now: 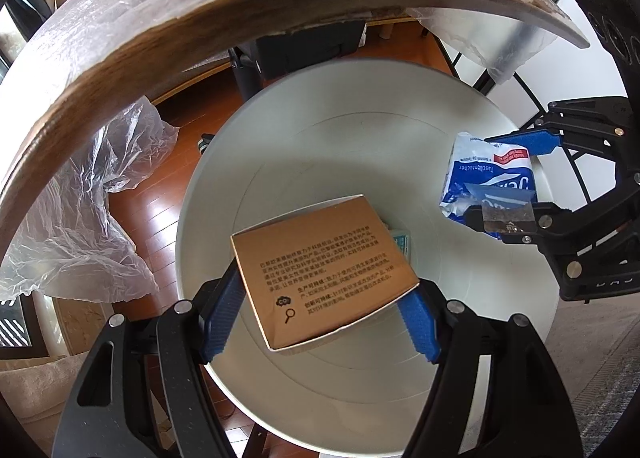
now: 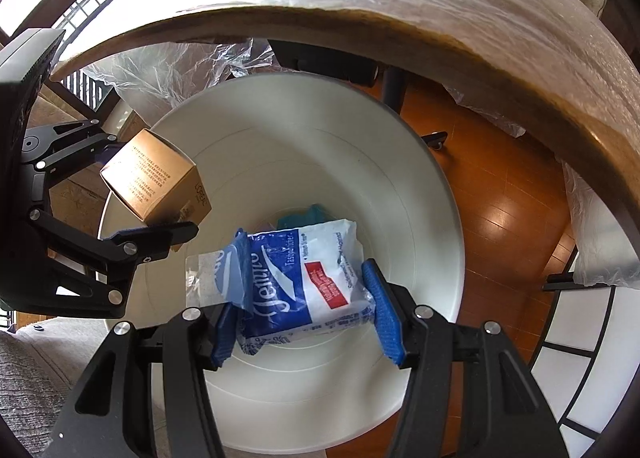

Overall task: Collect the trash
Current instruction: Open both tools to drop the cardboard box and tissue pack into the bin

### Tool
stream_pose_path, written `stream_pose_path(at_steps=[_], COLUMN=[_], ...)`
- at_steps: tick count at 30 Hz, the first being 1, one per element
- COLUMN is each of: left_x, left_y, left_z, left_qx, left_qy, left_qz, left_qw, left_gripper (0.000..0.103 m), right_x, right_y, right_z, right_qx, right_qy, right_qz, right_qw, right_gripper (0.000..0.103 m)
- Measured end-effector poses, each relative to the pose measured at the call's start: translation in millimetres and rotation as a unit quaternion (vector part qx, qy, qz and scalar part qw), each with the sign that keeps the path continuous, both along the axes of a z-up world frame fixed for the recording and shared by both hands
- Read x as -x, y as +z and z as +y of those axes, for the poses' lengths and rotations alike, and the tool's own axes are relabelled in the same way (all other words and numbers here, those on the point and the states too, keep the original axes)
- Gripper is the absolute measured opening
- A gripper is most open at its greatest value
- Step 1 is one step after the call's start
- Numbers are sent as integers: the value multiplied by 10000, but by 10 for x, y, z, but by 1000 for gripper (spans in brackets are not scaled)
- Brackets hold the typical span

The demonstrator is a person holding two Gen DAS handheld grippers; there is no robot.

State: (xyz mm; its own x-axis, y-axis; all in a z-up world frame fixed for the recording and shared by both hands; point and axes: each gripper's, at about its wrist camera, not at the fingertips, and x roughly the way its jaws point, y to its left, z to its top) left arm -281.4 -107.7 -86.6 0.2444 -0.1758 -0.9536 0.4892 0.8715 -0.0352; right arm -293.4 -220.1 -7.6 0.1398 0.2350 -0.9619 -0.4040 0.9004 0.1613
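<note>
While the left wrist camera is looking steeply down, the left gripper point(image 1: 320, 310) is clamping a brown cardboard box point(image 1: 324, 272) between its 2 blue pads, 1 pad pressing each side. The box is hanging tilted, printed face up, directly over the open mouth of a white waste bin point(image 1: 400, 106). Something pale blue-green point(image 1: 402, 242) is showing at the bin's bottom, just past the box's far corner; what it is cannot be told. At the right of this view the right gripper point(image 1: 516, 182) is reaching in over the bin's rim, its fingers closed on a blue and white tissue packet point(image 1: 490, 178). A wooden table edge point(image 1: 160, 38) under clear plastic sheeting is arching across the top, with more crumpled plastic point(image 1: 88, 210) hanging down over the wooden floor at left.

In the right wrist view, the right gripper point(image 2: 308, 306) is pinching the tissue packet point(image 2: 304, 282) across its width, the left pad sitting under a loose flap of wrapper and the right pad pressing the packet's edge. The packet is hanging above the inside of the bin point(image 2: 420, 186), near its centre. A teal item point(image 2: 304, 216) is lying at the bottom beyond it. At left, the left gripper point(image 2: 132, 186) is holding the box point(image 2: 156, 178) over the bin's near left rim, well apart from the packet. The covered table point(image 2: 440, 38) is spanning the top.
</note>
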Motion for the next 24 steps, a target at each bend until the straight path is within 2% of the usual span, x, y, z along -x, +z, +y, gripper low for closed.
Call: stream_pose_path(at_steps=[24], left_x=[-58], left_y=[-189], left_z=[-92], left_qx=[-185], left_qy=[-134], left_qz=[226], left_qw=[9995], left_gripper=[72], right_x=[-95], right_y=[-161], right_z=[36], right_qx=[168], right_qy=[-64], right_qz=[187], right_qw=[9997], right_gripper=[56])
